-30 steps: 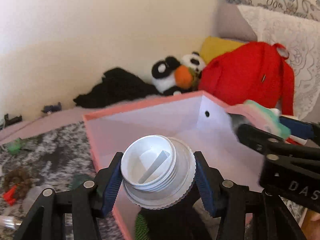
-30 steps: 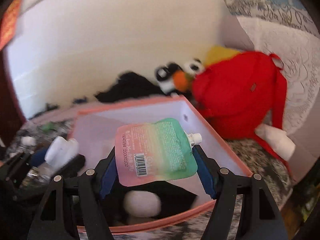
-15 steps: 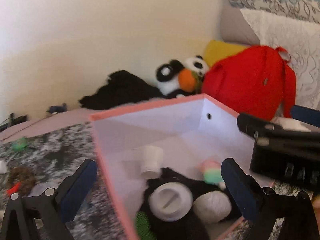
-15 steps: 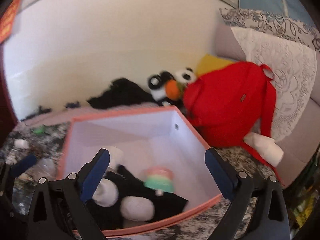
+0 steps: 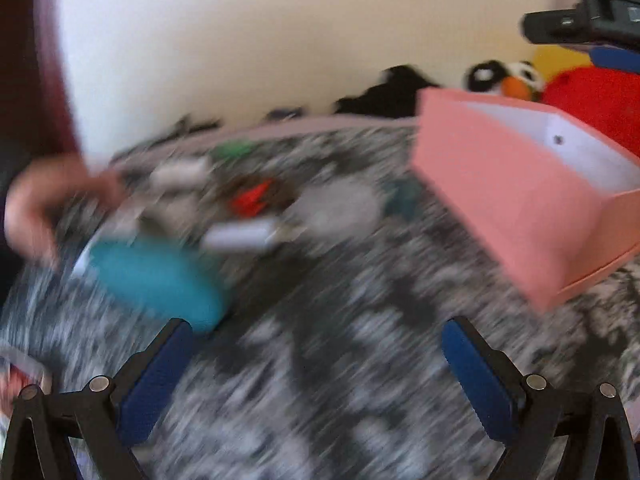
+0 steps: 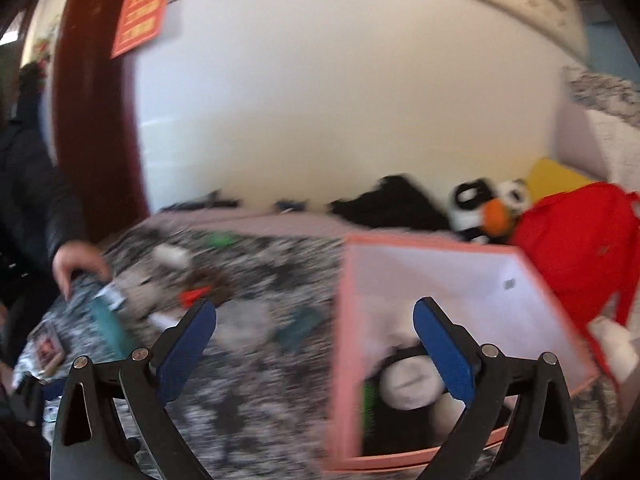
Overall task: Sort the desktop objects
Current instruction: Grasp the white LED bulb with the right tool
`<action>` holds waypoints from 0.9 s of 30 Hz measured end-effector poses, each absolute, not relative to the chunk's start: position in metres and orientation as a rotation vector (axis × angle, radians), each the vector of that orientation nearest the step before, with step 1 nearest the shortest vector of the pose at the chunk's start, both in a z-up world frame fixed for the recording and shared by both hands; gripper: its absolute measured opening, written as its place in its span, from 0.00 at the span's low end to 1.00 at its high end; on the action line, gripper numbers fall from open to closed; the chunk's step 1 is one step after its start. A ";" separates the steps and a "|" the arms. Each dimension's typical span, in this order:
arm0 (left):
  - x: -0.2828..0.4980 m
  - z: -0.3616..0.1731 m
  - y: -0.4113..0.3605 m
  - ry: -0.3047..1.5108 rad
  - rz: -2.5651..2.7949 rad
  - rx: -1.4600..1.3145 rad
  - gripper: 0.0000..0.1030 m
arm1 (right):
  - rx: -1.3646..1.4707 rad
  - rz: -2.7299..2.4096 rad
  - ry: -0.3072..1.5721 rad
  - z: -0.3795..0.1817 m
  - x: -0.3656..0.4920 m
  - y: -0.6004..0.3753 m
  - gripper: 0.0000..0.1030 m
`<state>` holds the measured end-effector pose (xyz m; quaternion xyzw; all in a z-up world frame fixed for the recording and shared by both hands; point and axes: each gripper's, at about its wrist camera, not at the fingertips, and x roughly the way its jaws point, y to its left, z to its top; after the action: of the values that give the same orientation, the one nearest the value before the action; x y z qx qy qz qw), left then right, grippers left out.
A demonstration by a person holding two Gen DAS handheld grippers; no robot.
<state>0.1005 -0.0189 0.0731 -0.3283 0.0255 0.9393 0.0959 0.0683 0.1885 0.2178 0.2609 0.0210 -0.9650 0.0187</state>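
Right wrist view: pink box [image 6: 424,360], white-lined, holds white round items.

- You're in a home bedroom: a bed with a mottled grey blanket [image 6: 256,264].
- A panda plush [image 6: 476,204], red backpack [image 6: 580,240] and lace pillow [image 6: 616,132] sit along the wall.

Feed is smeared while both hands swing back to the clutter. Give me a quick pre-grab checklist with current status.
1. Left claw open and empty: ok.
2. Right claw open and empty: ok.
3. Pink box upright, opening unobstructed: ok.
4. Next target, teal object, within view of left claw: ok; its exact shape is blurred, cannot tell.
5. Person's hand beside the teal object: not ok, wait for it to clear.
6. Small red item graspable: cannot tell.
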 end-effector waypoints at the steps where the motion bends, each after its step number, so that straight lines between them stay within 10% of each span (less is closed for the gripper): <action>1: 0.099 0.068 -0.032 0.039 2.798 -1.010 0.99 | 0.825 -2.968 0.065 0.214 0.065 0.178 0.98; 12: 0.096 0.071 -0.120 -0.309 2.858 -1.058 0.99 | 1.018 -2.801 0.084 0.140 -0.007 0.097 0.95; 19: 0.093 0.072 -0.117 -0.324 2.807 -1.057 0.99 | 1.120 -2.591 0.360 0.078 -0.064 0.028 0.48; 27: 0.090 0.072 -0.121 -0.339 2.796 -1.073 0.99 | 1.272 -2.403 0.155 0.032 -0.118 0.037 0.48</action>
<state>0.0905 -0.1215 0.0725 -0.3554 -0.1122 0.9258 0.0639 -0.1184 0.0367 0.0321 0.4570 0.0557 -0.8631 0.2077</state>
